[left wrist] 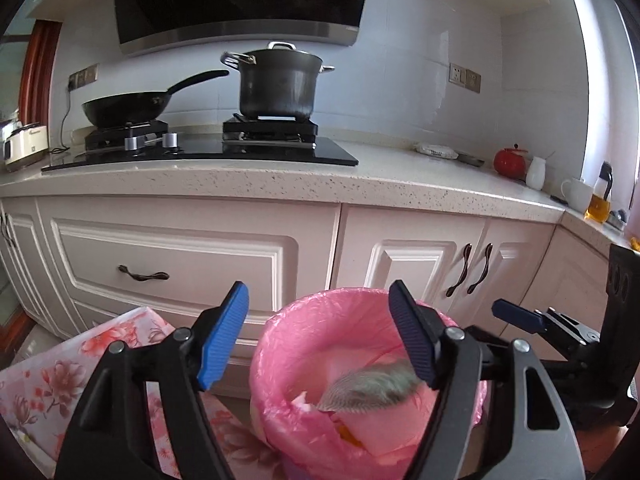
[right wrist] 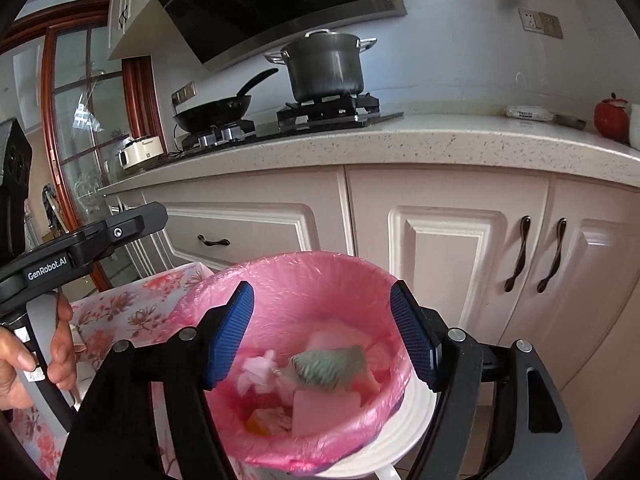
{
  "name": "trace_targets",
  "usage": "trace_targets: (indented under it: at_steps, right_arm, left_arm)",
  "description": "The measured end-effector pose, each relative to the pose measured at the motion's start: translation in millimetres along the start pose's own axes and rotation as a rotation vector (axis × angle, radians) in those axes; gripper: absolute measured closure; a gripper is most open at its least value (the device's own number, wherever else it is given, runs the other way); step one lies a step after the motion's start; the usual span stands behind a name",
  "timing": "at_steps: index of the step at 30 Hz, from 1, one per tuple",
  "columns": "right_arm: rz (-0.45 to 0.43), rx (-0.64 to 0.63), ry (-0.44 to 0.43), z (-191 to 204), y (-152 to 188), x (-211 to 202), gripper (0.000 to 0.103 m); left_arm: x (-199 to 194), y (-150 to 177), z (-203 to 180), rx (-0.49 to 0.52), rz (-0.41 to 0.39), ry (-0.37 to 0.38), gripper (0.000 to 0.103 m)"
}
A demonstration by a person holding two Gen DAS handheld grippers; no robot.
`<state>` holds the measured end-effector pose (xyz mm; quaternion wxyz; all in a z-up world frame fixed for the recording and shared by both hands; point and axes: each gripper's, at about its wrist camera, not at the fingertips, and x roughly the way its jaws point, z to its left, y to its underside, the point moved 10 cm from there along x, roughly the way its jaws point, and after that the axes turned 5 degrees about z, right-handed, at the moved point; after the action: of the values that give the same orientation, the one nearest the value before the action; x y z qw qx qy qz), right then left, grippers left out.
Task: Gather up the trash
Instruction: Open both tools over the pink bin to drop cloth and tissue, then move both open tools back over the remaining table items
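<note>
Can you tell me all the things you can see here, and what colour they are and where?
Bin: one, white, pink bag lining, on the floor by the cupboards.
Trash: several pieces, green blurred one on top, inside the bin.
Pot: one, dark grey, on the right burner.
Pan: one, black, on the left burner.
Apple jar: one, red, on the counter at right.
Flowery cloth: one, pink and white, left of the bin.
Cupboards: pale pink, under the counter.
Hand: one, holding the left tool's handle.
Left tool: black, blue pads, open above the bin.
Right tool: same colours, open above the bin.
</note>
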<state>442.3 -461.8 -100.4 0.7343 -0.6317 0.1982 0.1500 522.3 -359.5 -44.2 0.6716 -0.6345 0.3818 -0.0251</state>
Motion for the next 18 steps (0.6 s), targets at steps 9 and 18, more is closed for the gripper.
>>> trace_targets:
  at_steps: [9,18]
  right_arm:
    - [-0.025,-0.069,-0.019,47.8,7.4,-58.8,0.033]
    - [-0.04,-0.134,-0.041,121.7,25.4,-107.8,0.027]
  left_arm:
    - [-70.2,16.9,21.9,-0.046,-0.029,-0.041,0.008]
    - [-179.3,58.5,57.7,-0.005,-0.084,-0.169,0.005]
